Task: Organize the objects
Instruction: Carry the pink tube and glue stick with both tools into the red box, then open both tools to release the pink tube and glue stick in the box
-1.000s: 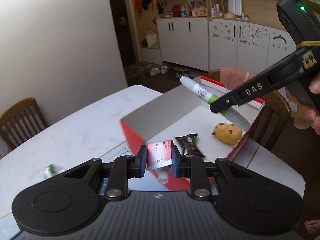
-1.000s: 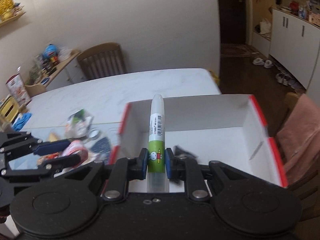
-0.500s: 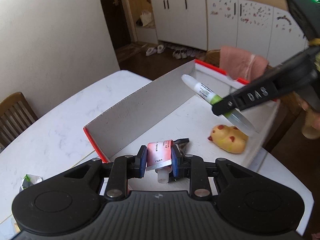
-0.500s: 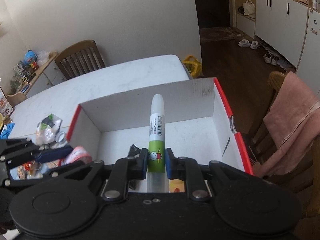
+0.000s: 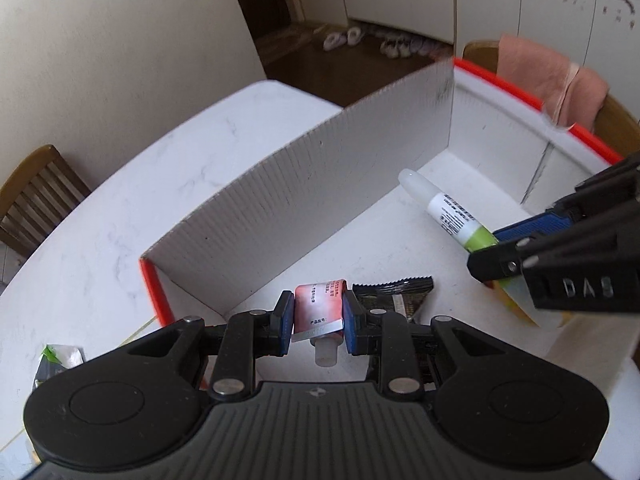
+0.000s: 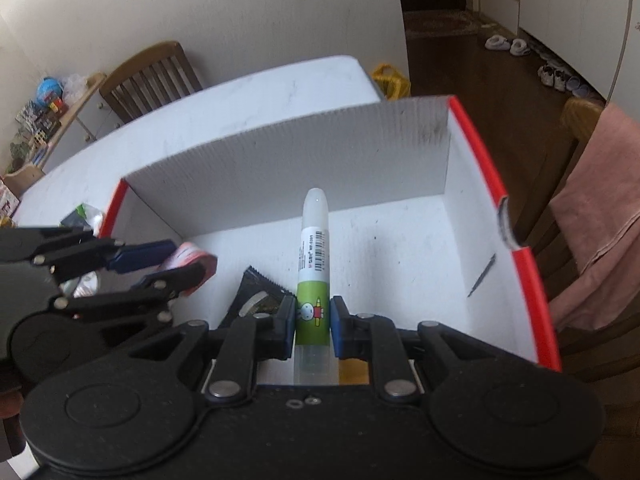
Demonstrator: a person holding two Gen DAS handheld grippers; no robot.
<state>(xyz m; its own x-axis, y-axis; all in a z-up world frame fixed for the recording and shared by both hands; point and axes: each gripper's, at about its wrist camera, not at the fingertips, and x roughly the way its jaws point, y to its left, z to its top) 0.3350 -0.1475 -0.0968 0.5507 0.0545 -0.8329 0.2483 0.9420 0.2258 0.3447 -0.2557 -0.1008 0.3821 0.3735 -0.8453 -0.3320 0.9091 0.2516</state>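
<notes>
A white cardboard box (image 5: 304, 184) (image 6: 280, 148) with red outer rims stands open on the white table (image 5: 120, 200). My left gripper (image 5: 316, 312) is shut on a small pink-red tube (image 5: 318, 308) (image 6: 188, 258), held over the box's near left corner. My right gripper (image 6: 313, 320) is shut on a green and white glue stick (image 6: 314, 252) (image 5: 448, 212), whose cap points down into the box. A black sachet (image 5: 396, 292) (image 6: 256, 296) lies on the box floor between the two grippers. A yellow toy (image 5: 516, 308) shows partly under the right gripper.
A green and white wrapper (image 5: 60, 356) lies on the table left of the box. Wooden chairs (image 5: 36, 192) (image 6: 156, 72) stand at the table's far side; another chair with a pink cloth (image 5: 556, 80) (image 6: 600, 216) stands just beyond the box.
Both grippers have come down and forward over the box, each still holding its item. The box interior now fills both views.
</notes>
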